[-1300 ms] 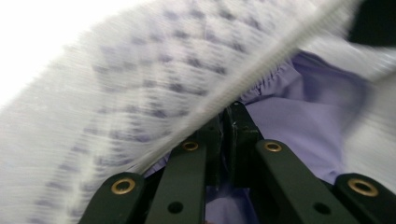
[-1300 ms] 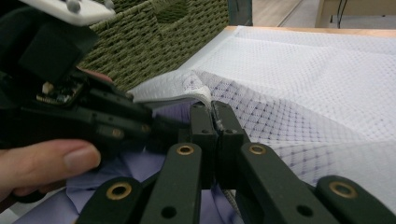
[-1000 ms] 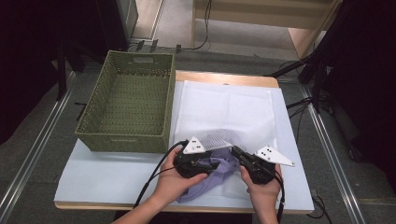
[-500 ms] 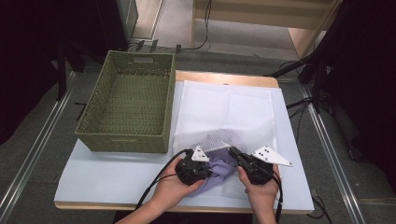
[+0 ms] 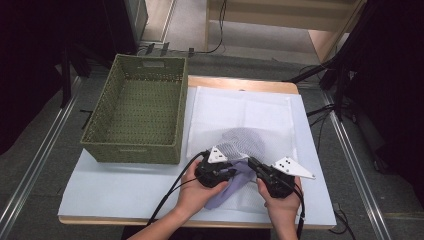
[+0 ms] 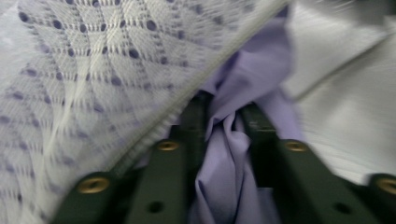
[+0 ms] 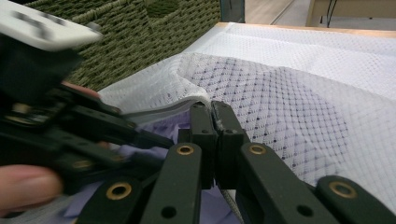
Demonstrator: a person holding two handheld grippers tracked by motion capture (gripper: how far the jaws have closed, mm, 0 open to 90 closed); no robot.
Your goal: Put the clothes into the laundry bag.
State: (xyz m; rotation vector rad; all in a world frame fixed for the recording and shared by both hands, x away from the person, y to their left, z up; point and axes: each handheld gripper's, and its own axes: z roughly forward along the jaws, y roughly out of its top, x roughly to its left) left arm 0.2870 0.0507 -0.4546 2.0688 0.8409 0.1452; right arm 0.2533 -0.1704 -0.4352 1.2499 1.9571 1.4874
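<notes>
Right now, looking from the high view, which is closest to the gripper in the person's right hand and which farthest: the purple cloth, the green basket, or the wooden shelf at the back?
From the right gripper:
1. Purple cloth, just to its left, at the jaws.
2. Green basket, farther off, at the table's left.
3. Wooden shelf, farthest, beyond the table at the top.

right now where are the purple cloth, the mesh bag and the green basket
purple cloth [image 6: 224,158], left gripper view, bunched fold between the fingers
mesh bag [image 5: 245,140], high view, bulging dotted part
green basket [image 5: 135,152], high view, near wall
</notes>
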